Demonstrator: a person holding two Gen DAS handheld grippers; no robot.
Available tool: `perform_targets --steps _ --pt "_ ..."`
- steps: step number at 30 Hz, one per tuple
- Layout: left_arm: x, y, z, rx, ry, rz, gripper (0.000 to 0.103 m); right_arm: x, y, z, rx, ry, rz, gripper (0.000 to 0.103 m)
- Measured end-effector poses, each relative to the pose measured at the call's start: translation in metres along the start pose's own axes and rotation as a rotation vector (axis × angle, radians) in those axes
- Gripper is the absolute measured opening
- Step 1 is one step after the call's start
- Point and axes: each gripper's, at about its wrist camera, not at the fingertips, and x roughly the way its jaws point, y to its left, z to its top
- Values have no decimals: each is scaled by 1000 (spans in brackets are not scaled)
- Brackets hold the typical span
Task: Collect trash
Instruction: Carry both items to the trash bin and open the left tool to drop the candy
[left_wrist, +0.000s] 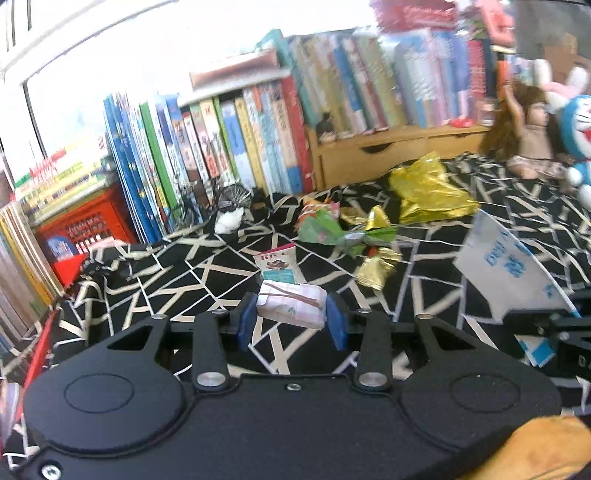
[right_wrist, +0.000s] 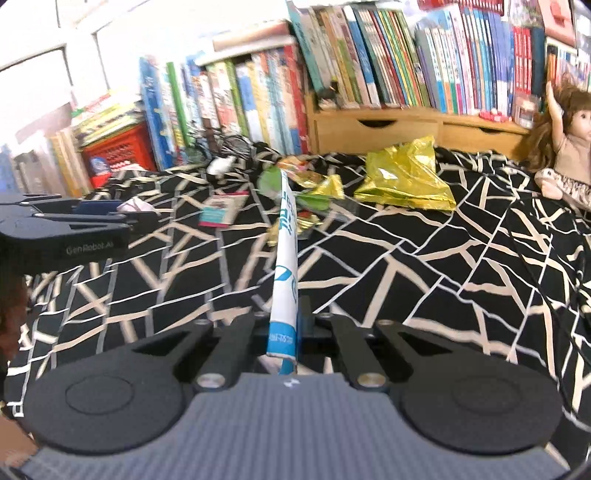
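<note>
A white and pink tissue pack (left_wrist: 291, 304) sits between the blue pads (left_wrist: 246, 325) of my left gripper (left_wrist: 291, 301), which is shut on it just above the black-and-cream patterned cloth (left_wrist: 177, 273). My right gripper (right_wrist: 286, 317) is shut on a white and blue plastic bag (right_wrist: 285, 266) that stands edge-on and hides the fingers; the same bag (left_wrist: 506, 266) appears at the right of the left wrist view. Further out lie a printed card packet (left_wrist: 279, 264), a green wrapper (left_wrist: 332, 232), a small gold wrapper (left_wrist: 376, 269) and a large gold foil bag (left_wrist: 428, 192).
Rows of books (left_wrist: 229, 140) and a wooden drawer unit (left_wrist: 373, 151) line the far edge. A red crate (left_wrist: 88, 225), a miniature bicycle (left_wrist: 210, 201) and a crumpled white tissue (left_wrist: 229, 219) sit at the back left. A doll (right_wrist: 565, 147) and a blue plush (left_wrist: 576, 125) sit at the right.
</note>
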Motion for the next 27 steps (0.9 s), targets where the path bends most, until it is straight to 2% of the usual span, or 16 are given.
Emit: perform_targets --steps 7,10,21,27 --pt "-65 2 -39 7 3 -47 38 -49 30 -26 13 -56 -25 6" --pt "-92 8 -56 -34 15 -54 38 -65 41 -40 21 -65 -26 6" --pt "-184 21 -107 -129 -28 -56 38 -122 86 -92 -27 -77 31 6" --pt "-225 24 -138 -156 -42 -50 38 -140 111 -122 -55 -50 80 6"
